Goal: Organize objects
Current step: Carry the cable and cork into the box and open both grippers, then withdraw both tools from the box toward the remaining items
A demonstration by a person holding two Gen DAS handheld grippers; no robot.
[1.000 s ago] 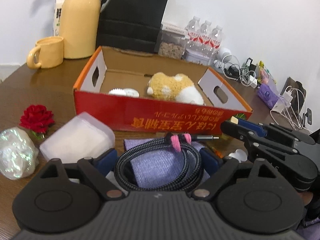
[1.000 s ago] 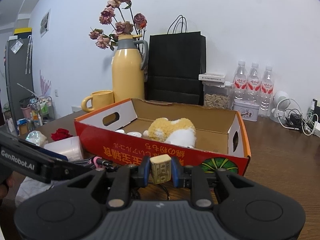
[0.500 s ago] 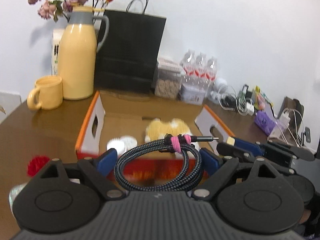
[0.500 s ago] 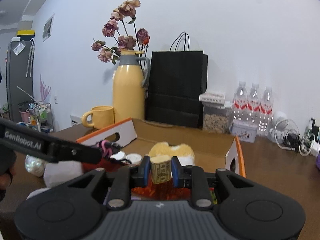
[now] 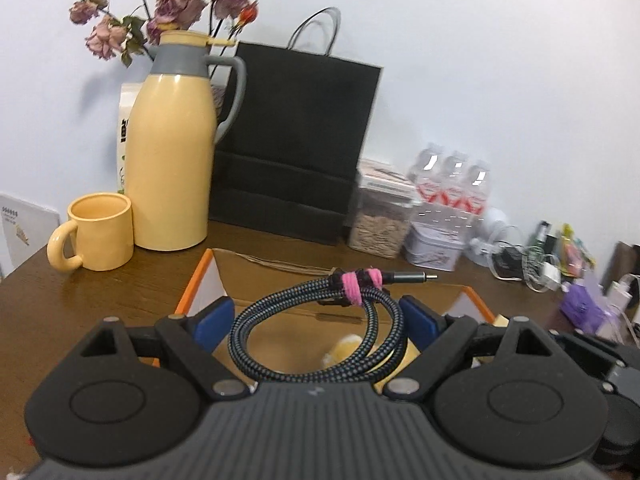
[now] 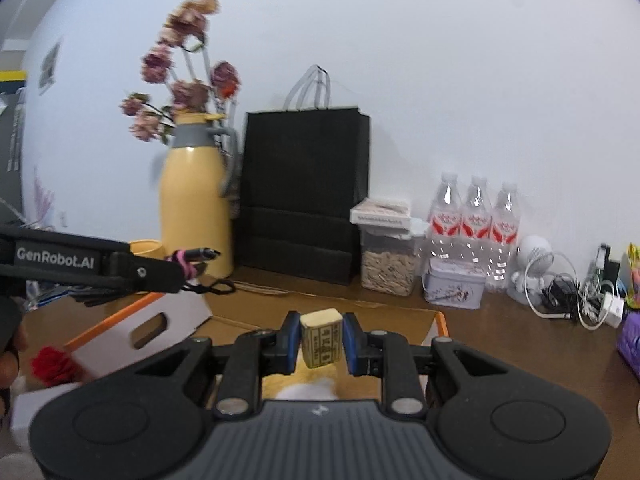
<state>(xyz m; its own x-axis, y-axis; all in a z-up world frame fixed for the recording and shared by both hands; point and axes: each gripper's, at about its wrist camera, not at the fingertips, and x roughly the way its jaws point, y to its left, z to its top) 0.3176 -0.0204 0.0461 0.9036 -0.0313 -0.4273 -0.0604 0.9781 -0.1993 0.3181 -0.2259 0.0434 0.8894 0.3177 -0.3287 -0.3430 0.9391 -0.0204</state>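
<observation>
Over the box [image 5: 256, 264], left tongs [image 5: 316, 316] clasp the cable [image 5: 320, 340], right tongs [image 6: 322, 340] clasp a block [image 6: 321, 338] (both aloft); lower each well inside before releasing.

The left tongs [image 5: 316, 320] have a dark grey ribbed housing in front of the camera, flanked by two round black discs with shallow circular recesses. Black angled link arms run forward from silver round pivot pins, each with a triangular cut-out, and end in blue pads [image 5: 214, 318]. The right tongs [image 6: 321, 340] share the same build: ribbed grey body, black discs, silver pins, narrow black fingers with blue pads [image 6: 352, 340]. Seen from the right wrist view, the left tool's black side bar carries white lettering reading "GenRobot.AI".
</observation>
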